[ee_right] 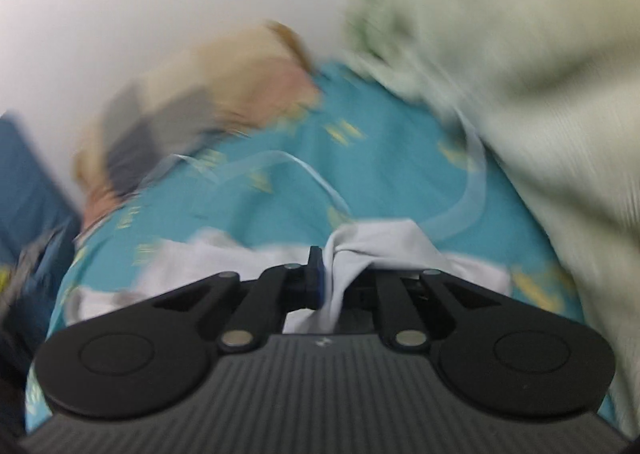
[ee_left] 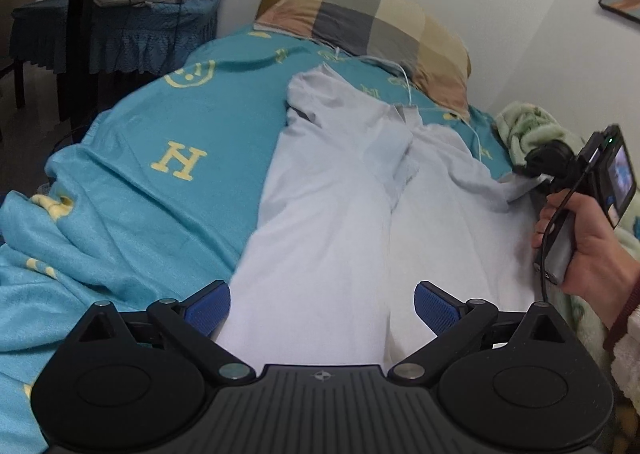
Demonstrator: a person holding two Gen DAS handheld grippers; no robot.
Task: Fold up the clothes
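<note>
A pale grey-white shirt (ee_left: 360, 190) lies spread lengthwise on the teal bedsheet (ee_left: 160, 126), collar towards the pillow. My left gripper (ee_left: 322, 306) is open, its blue pads (ee_left: 208, 308) apart over the shirt's near hem, holding nothing. My right gripper (ee_right: 326, 274) is shut on a bunched fold of the shirt (ee_right: 360, 250). In the left wrist view the right gripper (ee_left: 536, 174) sits at the shirt's right sleeve, held by a hand. The right wrist view is motion-blurred.
A checked pillow (ee_left: 368, 18) lies at the bed's head by the white wall. A green fleece blanket (ee_left: 532, 130) is bunched along the right edge; it also shows in the right wrist view (ee_right: 540, 94). A white cable (ee_right: 312, 174) lies on the sheet. A blue-covered chair (ee_left: 120, 22) stands left.
</note>
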